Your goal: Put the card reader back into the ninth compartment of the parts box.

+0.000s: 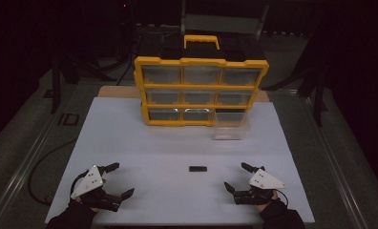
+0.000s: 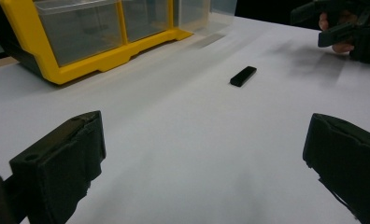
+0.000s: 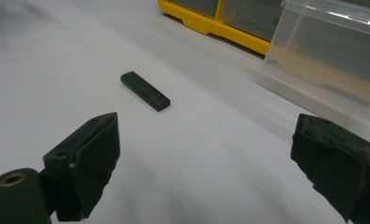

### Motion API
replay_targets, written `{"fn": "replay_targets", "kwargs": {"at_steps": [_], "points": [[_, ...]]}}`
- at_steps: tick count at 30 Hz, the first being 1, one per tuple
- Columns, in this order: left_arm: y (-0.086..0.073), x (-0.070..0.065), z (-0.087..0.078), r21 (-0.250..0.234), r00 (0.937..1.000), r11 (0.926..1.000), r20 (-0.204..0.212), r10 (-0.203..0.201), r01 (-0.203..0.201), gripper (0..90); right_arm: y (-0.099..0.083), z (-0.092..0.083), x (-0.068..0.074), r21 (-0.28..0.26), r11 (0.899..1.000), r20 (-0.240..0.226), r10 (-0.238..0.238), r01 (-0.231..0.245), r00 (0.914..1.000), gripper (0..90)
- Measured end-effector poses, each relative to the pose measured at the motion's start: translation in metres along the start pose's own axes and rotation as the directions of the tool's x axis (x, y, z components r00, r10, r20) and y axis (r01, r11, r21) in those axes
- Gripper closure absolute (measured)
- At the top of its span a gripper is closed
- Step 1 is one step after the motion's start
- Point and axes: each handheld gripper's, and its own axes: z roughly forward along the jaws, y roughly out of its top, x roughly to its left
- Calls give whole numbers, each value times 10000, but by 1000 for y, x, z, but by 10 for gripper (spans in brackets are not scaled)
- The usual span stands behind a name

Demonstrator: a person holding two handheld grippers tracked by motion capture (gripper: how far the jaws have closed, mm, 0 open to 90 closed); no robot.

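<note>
Bare white table surface point(image 1: 144, 143) lies open between both wide-spread grippers and the tall yellow-framed organiser of clear drawers point(image 1: 200, 90) at the back, broken only by a small flat black bar point(image 1: 197, 168) mid-table and a pulled-out clear plastic drawer point(image 1: 231, 125) jutting forward at the organiser's lower right

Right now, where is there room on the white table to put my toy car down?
Bare patches: between the yellow cabinet and the small black bar, and the table's left side. It is tighter at the pulled-out clear drawer and near each hand-held gripper, left and right.

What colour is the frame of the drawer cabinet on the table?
Yellow. The frame shows best in the high view.
</note>
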Motion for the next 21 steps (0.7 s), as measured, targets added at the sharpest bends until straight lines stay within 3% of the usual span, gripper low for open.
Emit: {"fn": "replay_targets", "kwargs": {"at_steps": [21], "points": [[3,-2,0,45,9999,9999,29,136,-136,4,-1,2,0,-34,10000,-238,-21,21,9997,83]]}}
